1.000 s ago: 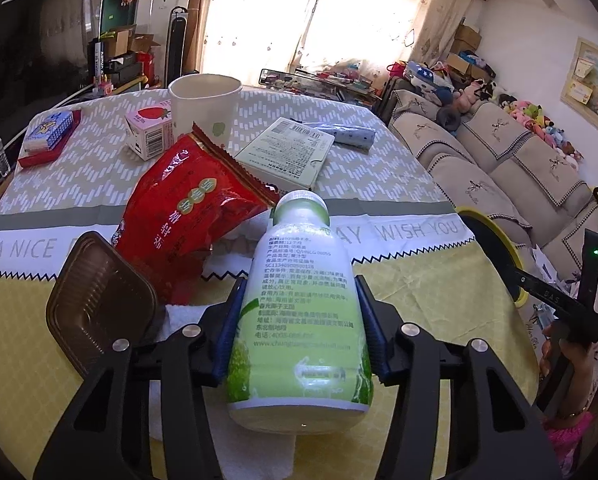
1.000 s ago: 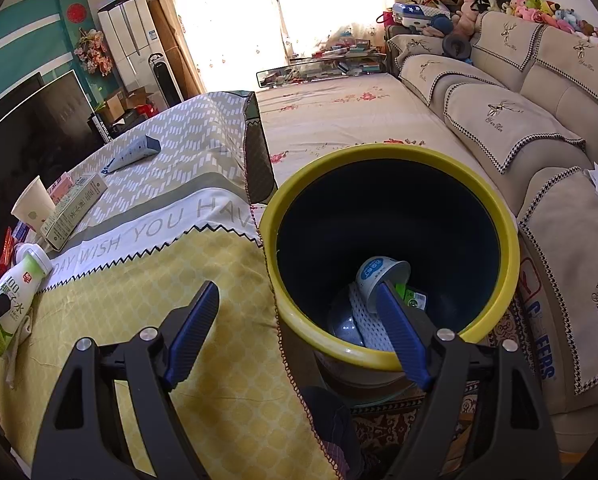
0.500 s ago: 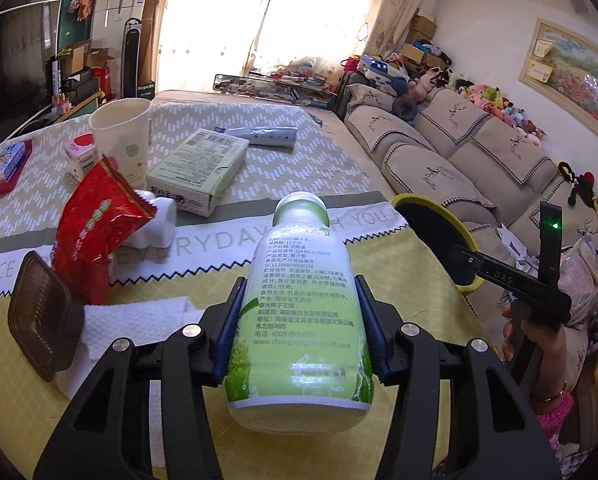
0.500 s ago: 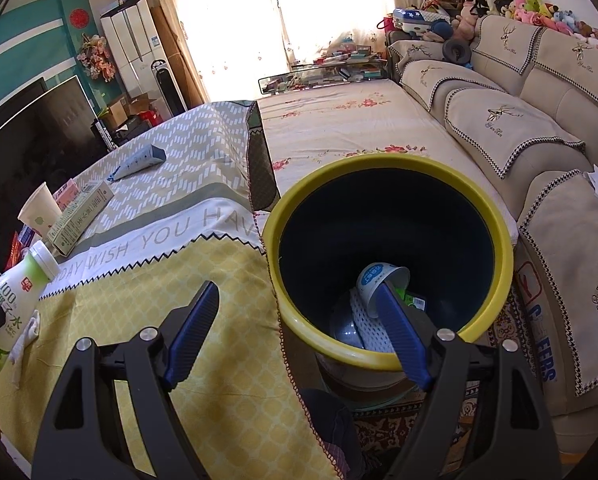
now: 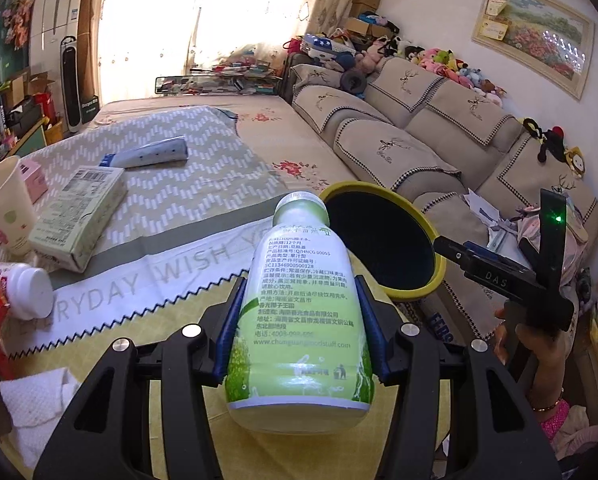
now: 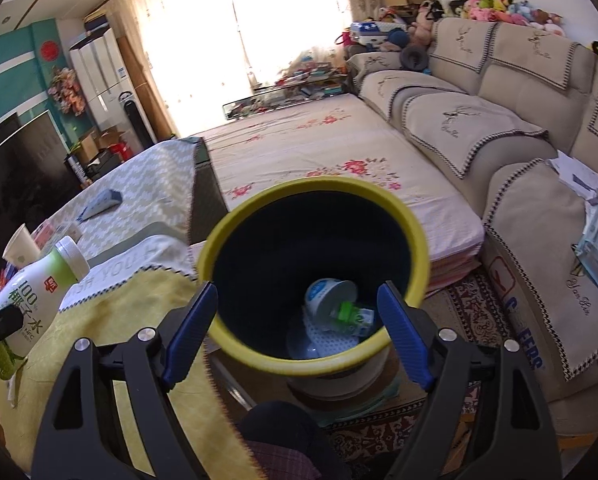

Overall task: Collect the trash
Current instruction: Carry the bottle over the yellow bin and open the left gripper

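Left gripper (image 5: 299, 332) pinches the green bottle (image 5: 299, 320); right gripper (image 6: 299, 332) hangs spread over the yellow-rimmed bin (image 6: 417, 236), whose dim contents look like cups.

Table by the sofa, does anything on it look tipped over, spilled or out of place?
One thing: a small white bottle lies on its side on the table, beside the green box. Nothing looks spilled. The green bottle is tilted only because the left gripper is holding it.
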A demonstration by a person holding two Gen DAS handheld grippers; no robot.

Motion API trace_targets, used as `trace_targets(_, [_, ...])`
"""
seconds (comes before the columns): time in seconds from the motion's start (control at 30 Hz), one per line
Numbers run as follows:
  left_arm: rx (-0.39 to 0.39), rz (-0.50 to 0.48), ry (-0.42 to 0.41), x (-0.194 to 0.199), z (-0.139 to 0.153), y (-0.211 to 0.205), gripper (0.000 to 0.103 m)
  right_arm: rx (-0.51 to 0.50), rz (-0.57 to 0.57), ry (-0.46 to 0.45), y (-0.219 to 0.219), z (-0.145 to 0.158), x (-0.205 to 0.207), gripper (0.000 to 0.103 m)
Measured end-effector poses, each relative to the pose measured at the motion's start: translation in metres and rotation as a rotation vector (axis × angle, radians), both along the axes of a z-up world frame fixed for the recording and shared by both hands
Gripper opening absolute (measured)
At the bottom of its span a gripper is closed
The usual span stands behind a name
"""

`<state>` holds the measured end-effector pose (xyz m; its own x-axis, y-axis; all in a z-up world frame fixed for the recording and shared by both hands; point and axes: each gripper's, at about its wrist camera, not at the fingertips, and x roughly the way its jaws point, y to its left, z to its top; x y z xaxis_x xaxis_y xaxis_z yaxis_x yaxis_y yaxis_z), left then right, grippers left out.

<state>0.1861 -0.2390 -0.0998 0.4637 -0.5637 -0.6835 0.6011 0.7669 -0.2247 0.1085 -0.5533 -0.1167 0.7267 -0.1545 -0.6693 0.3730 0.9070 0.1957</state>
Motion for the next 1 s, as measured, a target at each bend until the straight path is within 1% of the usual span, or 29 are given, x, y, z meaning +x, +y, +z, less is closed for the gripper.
trace_targets(0.17, [0.019,-0.072,0.042,0.014,-0.009,-0.054,0.052,0.018,-0.057,-0.002,-0.027,-0.004,-0.013,0.078])
trace_targets(0.37, [0.055,-0.152,0.067,0.029,-0.024,-0.122,0.052,0.044,-0.119,-0.002,-0.06,-0.01,-0.03,0.078])
trace_targets(0.47, [0.067,-0.174,0.082,0.037,-0.031,-0.15,0.052,0.056,-0.146,0.0,-0.073,-0.014,-0.037,0.078])
trace_targets(0.6, [0.086,-0.183,0.063,0.051,-0.041,-0.184,0.052,0.072,-0.166,0.006,-0.083,-0.019,-0.041,0.078])
trace_targets(0.67, [0.114,-0.181,0.092,0.06,-0.05,-0.197,0.056,0.076,-0.168,0.011,-0.085,-0.021,-0.042,0.078])
trace_targets(0.7, [0.112,-0.164,0.109,0.064,-0.053,-0.198,0.065,0.078,-0.168,0.012,-0.085,-0.022,-0.041,0.078])
trace_targets(0.73, [0.101,-0.152,0.118,0.066,-0.053,-0.198,0.069,0.079,-0.166,0.013,-0.085,-0.022,-0.041,0.078])
trace_targets(0.83, [0.069,-0.139,0.106,0.061,-0.05,-0.185,0.069,0.077,-0.158,0.015,-0.082,-0.024,-0.04,0.078])
trace_targets(0.9, [0.052,-0.119,0.084,0.053,-0.041,-0.168,0.07,0.079,-0.15,0.016,-0.08,-0.024,-0.038,0.078])
trace_targets(1.0, [0.008,-0.083,0.071,0.039,-0.027,-0.138,0.075,0.078,-0.131,0.016,-0.074,-0.023,-0.034,0.078])
